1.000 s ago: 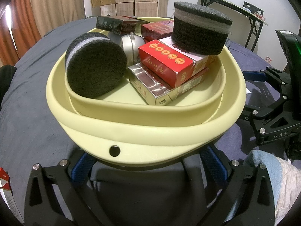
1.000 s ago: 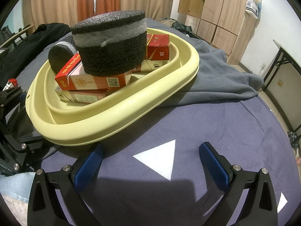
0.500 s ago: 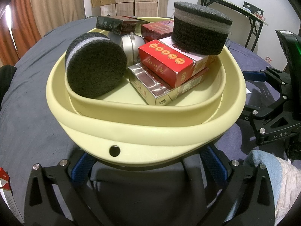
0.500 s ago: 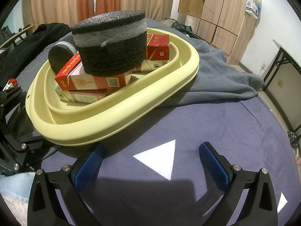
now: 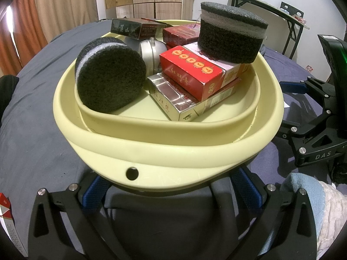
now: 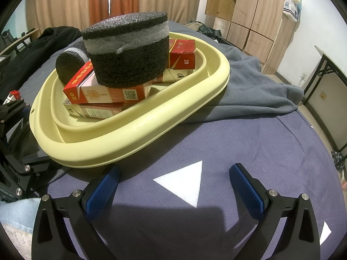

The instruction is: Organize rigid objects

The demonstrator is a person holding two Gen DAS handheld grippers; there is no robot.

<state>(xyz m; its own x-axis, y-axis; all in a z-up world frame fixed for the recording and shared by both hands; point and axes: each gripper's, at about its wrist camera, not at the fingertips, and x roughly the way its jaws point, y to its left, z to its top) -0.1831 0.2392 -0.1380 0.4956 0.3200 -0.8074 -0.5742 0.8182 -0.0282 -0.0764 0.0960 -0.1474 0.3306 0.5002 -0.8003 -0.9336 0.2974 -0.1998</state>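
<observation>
A pale yellow basin [image 5: 173, 149] [image 6: 134, 134] sits on the dark blue cloth and holds several red cartons, a silver carton [image 5: 173, 99], a metal tin [image 5: 151, 49] and two black foam discs. One disc [image 5: 108, 78] stands on edge at the left. The other disc [image 5: 232, 36] [image 6: 128, 49] lies on a red carton [image 5: 190, 71] [image 6: 104, 93]. My left gripper [image 5: 171, 190] is open, its blue pads just under the basin's near rim. My right gripper [image 6: 173, 186] is open and empty over a white triangle [image 6: 184, 184], right of the basin.
A grey cloth [image 6: 256, 84] lies bunched behind the basin. Another red and white carton [image 5: 6, 216] lies at the left edge. A black garment [image 6: 39, 49] is at the far left. Wooden cabinets [image 6: 249, 15] and a folding table [image 5: 271, 15] stand beyond.
</observation>
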